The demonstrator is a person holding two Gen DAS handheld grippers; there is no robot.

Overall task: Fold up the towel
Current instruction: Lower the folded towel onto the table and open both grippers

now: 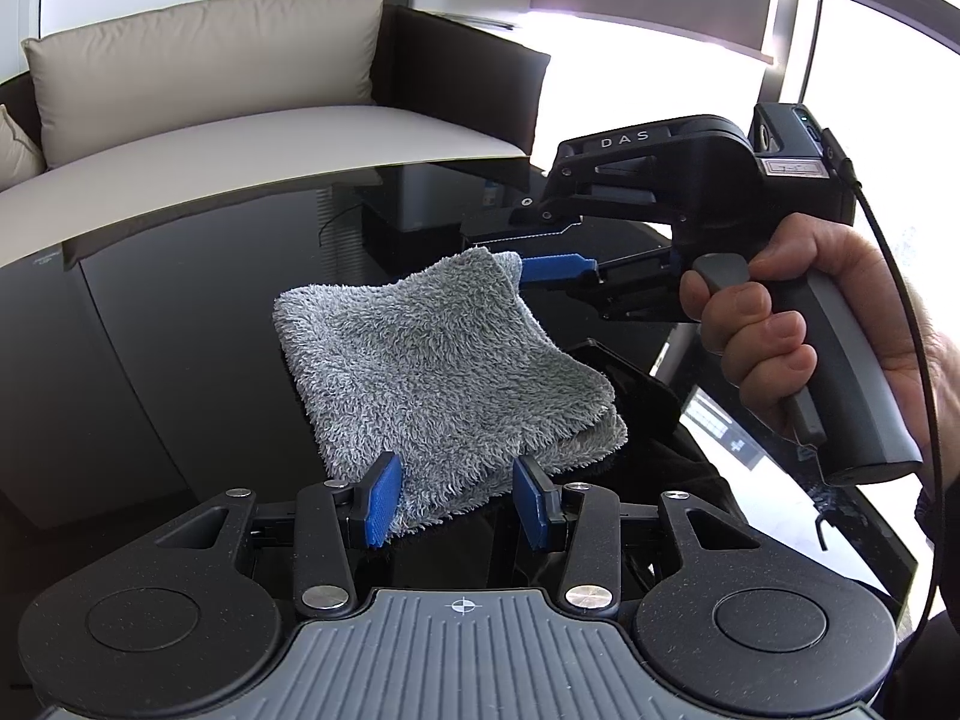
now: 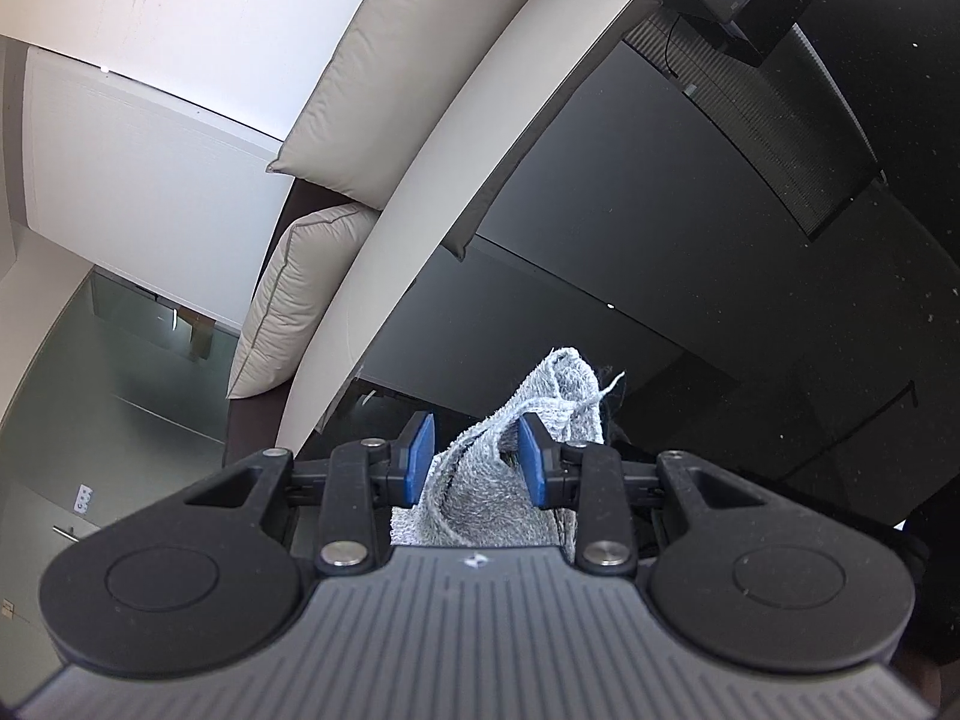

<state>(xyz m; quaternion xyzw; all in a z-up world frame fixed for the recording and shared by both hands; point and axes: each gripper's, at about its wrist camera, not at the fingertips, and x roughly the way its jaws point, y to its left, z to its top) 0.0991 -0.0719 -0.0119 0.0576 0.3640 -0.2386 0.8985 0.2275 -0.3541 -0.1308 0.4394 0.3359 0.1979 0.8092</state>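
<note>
The fluffy grey terry-cloth towel (image 1: 444, 360) looks shaggy and matt against the glossy, mirror-smooth black table top (image 1: 180, 330), while the beige fabric cushion (image 1: 204, 60) appears soft and the black plastic grippers' ribbed blue pads (image 1: 384, 498) look rubbery.

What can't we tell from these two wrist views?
- Left wrist: whether the right gripper pinches the towel; the towel's raised corner hides its tips.
- Left wrist: the towel's near edge, behind the left gripper.
- Right wrist: most of the towel, hidden by the gripper body.
</note>
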